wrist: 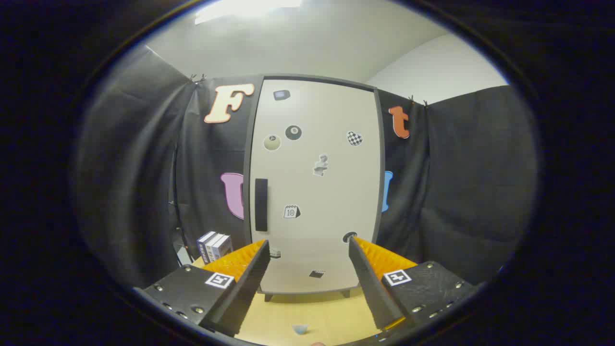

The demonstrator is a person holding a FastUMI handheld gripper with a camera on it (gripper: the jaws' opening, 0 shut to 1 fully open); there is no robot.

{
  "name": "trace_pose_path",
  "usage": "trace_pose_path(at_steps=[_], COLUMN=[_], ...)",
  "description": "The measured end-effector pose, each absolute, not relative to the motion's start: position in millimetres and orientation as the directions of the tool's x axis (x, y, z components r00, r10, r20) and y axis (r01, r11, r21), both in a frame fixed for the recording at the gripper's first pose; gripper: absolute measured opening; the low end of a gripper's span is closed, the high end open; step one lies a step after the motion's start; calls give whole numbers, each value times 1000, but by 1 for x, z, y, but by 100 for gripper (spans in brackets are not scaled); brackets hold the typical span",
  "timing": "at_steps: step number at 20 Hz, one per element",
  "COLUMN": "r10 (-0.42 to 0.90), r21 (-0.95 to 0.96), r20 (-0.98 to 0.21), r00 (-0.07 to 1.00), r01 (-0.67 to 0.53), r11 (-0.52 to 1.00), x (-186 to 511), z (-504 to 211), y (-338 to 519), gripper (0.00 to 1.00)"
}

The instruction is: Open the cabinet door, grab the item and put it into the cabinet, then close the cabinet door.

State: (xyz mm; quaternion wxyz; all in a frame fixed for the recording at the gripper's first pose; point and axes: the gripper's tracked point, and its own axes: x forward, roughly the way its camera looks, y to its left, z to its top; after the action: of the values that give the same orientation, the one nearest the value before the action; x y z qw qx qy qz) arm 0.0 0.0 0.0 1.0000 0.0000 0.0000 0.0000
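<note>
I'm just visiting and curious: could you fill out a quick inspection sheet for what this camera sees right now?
Surface: light wooden table, bare between the fingers.
Job's things: pale cabinet stands upright beyond the fingers, door shut, dark handle on its left edge, small stickers on the door. A small pale blue item lies on the table between the fingers.
Clutter: a few boxes stand left of the cabinet.
Grippers: gripper open, fingers apart and holding nothing.
Cables: a thin dark line hangs left of the cabinet; too unclear to tell.
Surroundings: black cloth walls, white ceiling above.
</note>
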Motion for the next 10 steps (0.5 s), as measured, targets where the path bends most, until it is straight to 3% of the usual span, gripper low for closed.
trace_pose_path(at_steps=[10], r10=[-3], r21=[-4], r20=[-4], r00=[1000], r01=[3], r11=[1000], x=[14], z=[-1], y=[3], gripper=[98])
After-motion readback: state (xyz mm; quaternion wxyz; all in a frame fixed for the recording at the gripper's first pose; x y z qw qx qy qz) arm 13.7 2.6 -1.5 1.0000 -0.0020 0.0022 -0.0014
